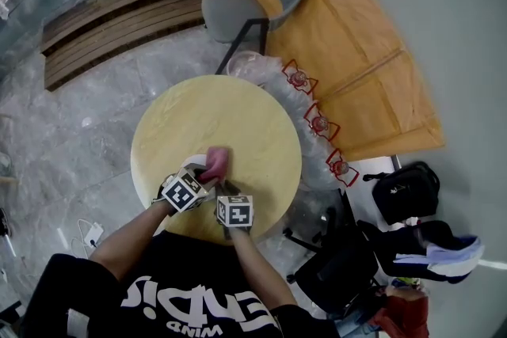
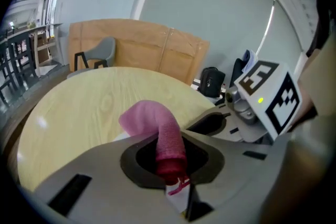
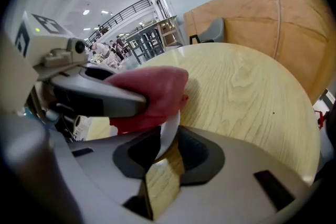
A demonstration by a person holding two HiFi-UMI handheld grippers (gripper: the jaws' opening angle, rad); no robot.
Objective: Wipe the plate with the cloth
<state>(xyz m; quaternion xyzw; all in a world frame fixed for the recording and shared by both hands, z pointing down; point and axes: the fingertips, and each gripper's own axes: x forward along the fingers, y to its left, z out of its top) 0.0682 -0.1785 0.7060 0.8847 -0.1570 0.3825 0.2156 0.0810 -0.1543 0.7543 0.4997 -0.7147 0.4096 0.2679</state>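
A pink cloth (image 1: 215, 160) bulges out of my left gripper (image 1: 207, 171), which is shut on it low over the near part of the round wooden table (image 1: 238, 111). In the left gripper view the cloth (image 2: 160, 131) runs up out of the jaws, a sliver of white plate (image 2: 118, 137) shows under it, and the right gripper's marker cube (image 2: 265, 96) sits close on the right. My right gripper (image 3: 163, 157) is shut on the white plate's rim (image 3: 170, 131). The plate stands tilted, and the cloth (image 3: 155, 93) presses on its face.
A grey chair (image 1: 252, 5) stands beyond the table. Three water bottles (image 1: 319, 123) in plastic wrap lie to the table's right beside an orange board (image 1: 356, 43) on the floor. A black backpack (image 1: 405, 191) and further bags sit at the lower right.
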